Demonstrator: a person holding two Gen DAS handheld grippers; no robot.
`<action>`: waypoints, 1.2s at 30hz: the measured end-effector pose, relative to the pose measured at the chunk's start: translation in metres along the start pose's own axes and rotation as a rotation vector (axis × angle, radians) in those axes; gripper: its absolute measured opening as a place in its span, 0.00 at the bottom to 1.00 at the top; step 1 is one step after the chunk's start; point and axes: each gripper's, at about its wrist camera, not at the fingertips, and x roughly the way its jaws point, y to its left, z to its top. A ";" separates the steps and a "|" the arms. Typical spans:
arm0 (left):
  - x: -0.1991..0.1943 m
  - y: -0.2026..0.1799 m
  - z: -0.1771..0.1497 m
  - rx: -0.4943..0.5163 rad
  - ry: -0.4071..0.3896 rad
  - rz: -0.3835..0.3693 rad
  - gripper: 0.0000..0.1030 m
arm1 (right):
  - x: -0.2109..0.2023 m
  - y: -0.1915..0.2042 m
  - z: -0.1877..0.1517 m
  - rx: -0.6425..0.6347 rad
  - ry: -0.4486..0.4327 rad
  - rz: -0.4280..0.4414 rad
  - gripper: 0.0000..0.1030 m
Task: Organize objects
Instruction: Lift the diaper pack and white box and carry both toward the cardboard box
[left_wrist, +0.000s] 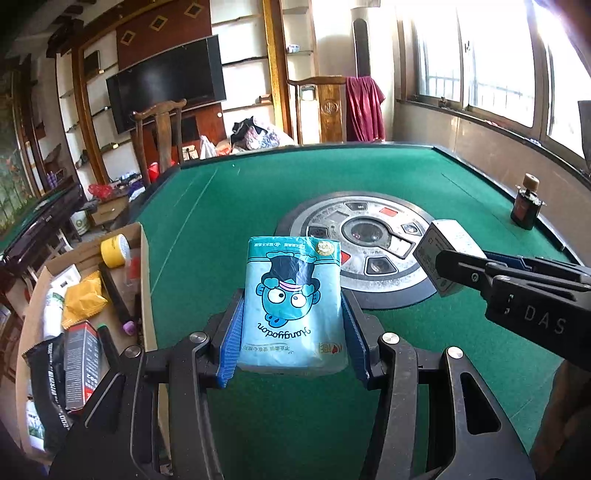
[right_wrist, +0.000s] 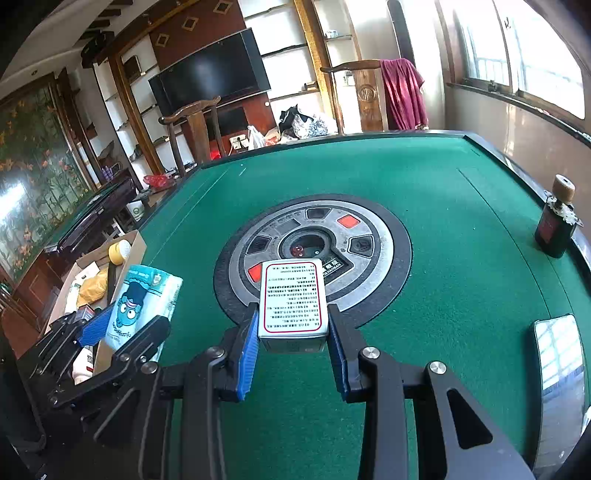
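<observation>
My left gripper (left_wrist: 291, 354) is clamped on the blue tissue pack (left_wrist: 293, 302), held above the green table (left_wrist: 424, 173). The cardboard box (left_wrist: 146, 258) sits off the table's left edge, just left of that pack, so my left hand is nearer. My right gripper (right_wrist: 291, 354) pinches the small white box (right_wrist: 293, 299) over the table's centre.

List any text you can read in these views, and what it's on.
"Hangyodon": blue tissue pack, upside down, in the left gripper.
"DAS": right gripper body.
Tin box in the right gripper: print too small.
Dark bottle label: unreadable.
</observation>
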 end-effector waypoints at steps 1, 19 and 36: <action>-0.001 0.000 0.000 -0.001 -0.003 -0.002 0.48 | 0.000 0.001 0.000 0.000 -0.001 -0.001 0.33; -0.047 0.049 -0.007 -0.120 -0.106 0.029 0.48 | -0.003 0.037 -0.006 -0.031 -0.014 0.030 0.33; -0.068 0.174 -0.048 -0.375 -0.086 0.177 0.48 | 0.019 0.192 0.010 -0.274 0.030 0.181 0.33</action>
